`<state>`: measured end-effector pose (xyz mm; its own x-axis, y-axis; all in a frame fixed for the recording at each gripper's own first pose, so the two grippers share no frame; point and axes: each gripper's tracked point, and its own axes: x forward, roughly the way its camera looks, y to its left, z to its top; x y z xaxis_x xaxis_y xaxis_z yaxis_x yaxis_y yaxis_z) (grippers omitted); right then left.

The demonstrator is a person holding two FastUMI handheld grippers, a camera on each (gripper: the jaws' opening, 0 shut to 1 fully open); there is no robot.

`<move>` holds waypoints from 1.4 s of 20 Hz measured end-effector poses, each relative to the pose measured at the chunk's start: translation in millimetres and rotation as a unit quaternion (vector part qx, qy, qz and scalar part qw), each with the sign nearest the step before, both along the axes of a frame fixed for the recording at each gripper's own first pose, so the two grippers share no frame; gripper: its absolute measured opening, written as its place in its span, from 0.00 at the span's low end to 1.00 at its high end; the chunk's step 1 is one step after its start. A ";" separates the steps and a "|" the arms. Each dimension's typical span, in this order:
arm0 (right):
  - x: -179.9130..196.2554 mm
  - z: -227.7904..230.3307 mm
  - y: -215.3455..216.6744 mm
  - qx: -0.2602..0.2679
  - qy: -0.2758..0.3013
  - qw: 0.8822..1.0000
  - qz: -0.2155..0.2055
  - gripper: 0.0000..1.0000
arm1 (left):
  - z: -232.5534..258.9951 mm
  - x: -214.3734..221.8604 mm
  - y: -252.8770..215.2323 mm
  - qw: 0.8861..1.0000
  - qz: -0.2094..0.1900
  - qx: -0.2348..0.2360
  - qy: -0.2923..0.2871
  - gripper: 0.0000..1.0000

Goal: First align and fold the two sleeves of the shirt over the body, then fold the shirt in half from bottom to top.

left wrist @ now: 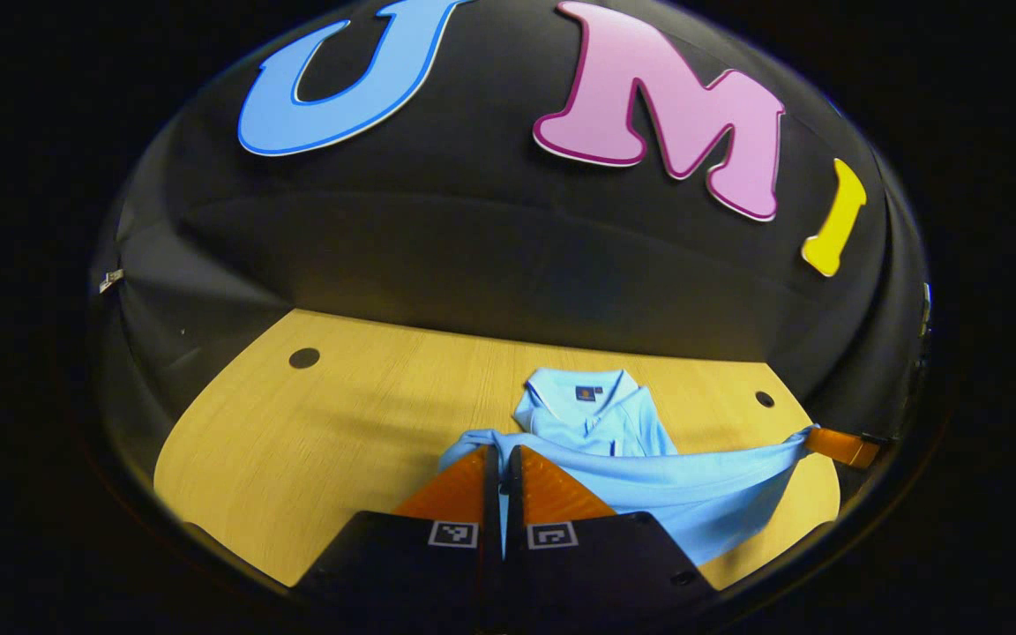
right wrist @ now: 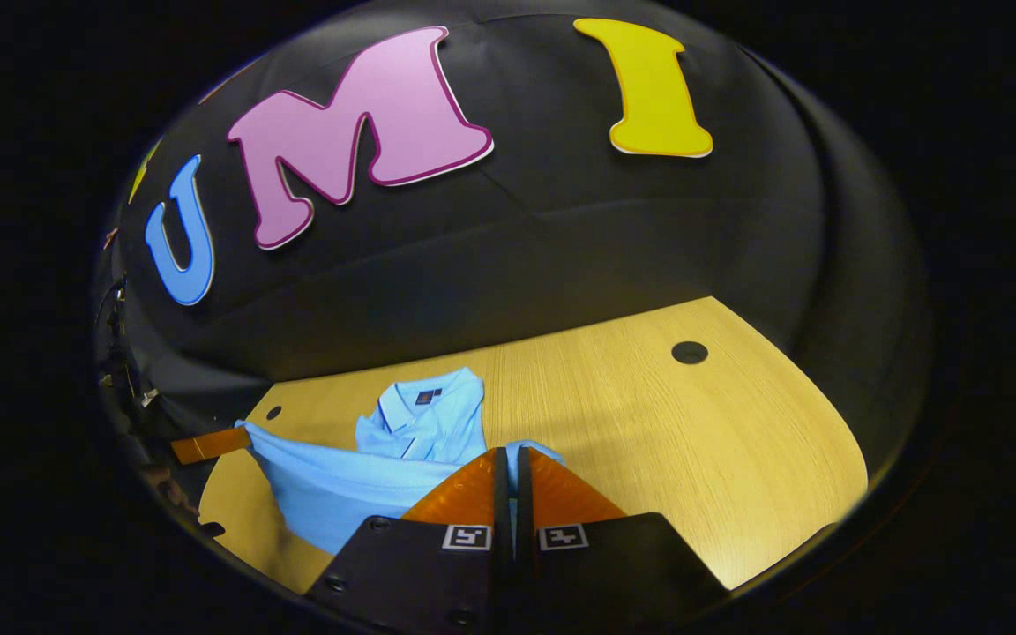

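Observation:
A light blue polo shirt lies on the wooden table, collar toward the wall, sleeves folded over the body. Its bottom hem is lifted and stretched between the two grippers. My left gripper is shut on one hem corner. The right gripper shows at the far right of the left gripper view, pinching the other corner. In the right gripper view, my right gripper is shut on the shirt, and the left gripper holds the hem at the far left.
Two round dark holes sit in the tabletop near the back corners. The black booth wall rises just behind the table. Bare wood stretches to the right of the shirt in the right gripper view.

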<state>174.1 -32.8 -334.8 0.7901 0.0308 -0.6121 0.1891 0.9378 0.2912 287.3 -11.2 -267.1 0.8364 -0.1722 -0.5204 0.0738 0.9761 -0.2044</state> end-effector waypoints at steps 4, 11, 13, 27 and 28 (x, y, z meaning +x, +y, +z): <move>77.3 -20.7 -4.9 -0.013 -0.029 0.999 0.001 0.05 | -8.9 63.4 -0.5 0.999 0.009 0.012 -0.031 0.01; 175.6 -62.3 -9.2 -0.028 -0.046 0.999 -0.006 0.05 | -46.4 135.4 0.9 0.998 0.038 0.024 -0.042 0.06; 189.0 -83.0 -9.4 -0.030 -0.035 0.999 -0.009 0.05 | -56.0 149.6 0.5 0.998 0.047 0.025 -0.038 0.06; 195.0 -167.7 -6.0 -0.038 0.023 0.999 -0.016 0.05 | -113.8 165.2 -3.7 0.996 0.046 0.072 -0.010 0.10; 193.8 -171.0 -5.6 -0.042 0.027 0.999 -0.014 0.05 | -117.4 164.8 -5.1 0.996 0.043 0.073 -0.005 0.08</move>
